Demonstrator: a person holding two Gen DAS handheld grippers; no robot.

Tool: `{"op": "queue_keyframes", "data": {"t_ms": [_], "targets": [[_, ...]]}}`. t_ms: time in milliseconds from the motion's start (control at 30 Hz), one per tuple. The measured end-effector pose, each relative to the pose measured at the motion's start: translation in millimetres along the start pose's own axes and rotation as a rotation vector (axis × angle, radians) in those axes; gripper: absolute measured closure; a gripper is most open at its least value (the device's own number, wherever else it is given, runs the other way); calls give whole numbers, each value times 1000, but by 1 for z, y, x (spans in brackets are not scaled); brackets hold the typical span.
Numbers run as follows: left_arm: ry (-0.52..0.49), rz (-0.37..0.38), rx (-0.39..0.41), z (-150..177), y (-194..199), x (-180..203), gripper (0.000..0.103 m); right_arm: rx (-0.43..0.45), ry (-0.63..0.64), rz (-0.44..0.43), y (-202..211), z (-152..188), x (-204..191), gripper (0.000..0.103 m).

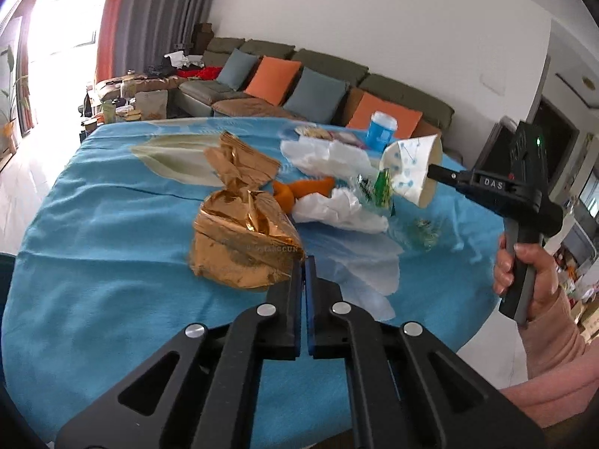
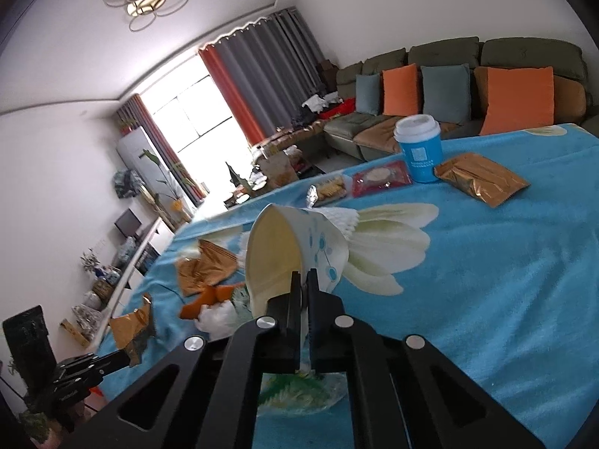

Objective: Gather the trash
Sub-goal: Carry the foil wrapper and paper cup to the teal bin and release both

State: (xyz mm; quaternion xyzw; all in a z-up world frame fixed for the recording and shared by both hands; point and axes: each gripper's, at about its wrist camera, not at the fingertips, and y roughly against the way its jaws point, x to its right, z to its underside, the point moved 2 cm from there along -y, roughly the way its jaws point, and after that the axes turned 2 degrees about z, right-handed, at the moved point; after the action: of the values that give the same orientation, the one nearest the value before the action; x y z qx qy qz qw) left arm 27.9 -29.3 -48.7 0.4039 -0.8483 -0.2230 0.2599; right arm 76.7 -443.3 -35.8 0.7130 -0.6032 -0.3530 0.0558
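Shows the left hand-held gripper (image 1: 304, 263) pressed together, pinching the near corner of a gold foil bag (image 1: 239, 250) that sits on the blue-clothed bench (image 1: 93, 243), well in front of and to the left of the blue lidded cup (image 1: 380, 133) in the left wrist view. Shows the right hand-held gripper (image 2: 304, 277) closed too, clamping the wall of a white paper cup (image 1: 408, 164) at its rim, one finger inside the mouth and one outside. Finds that paper cup tipped on its side and lifted off the cloth, just in front of the blue lidded cup and slightly to its right. Places a hand (image 1: 524, 277) in a pink sleeve on the right tool's grip, far right of the blue lidded cup. Leaves more litter between the foil bag and the blue lidded cup: orange peel (image 1: 303, 189), crumpled white tissue (image 1: 337, 209), a green wrapper (image 1: 382, 187).
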Motion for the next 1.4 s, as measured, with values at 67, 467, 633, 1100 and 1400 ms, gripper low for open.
{"op": "queue_keyframes", "data": {"t_ms": [67, 467, 633, 1100, 1400], "targets": [[7, -6, 22, -2, 9, -4, 102, 9, -3, -27, 3, -3, -4, 101], [95, -21, 105, -7, 56, -34, 102, -27, 84, -248, -4, -1, -77, 101], [112, -51, 137, -4, 76, -46, 102, -88, 107, -345, -26, 7, -112, 101], [187, -207, 190, 10, 135, -93, 102, -256, 188, -530, -86, 32, -204, 101], [238, -306, 211, 18, 164, -124, 102, -322, 271, -620, -110, 42, -268, 101]]}}
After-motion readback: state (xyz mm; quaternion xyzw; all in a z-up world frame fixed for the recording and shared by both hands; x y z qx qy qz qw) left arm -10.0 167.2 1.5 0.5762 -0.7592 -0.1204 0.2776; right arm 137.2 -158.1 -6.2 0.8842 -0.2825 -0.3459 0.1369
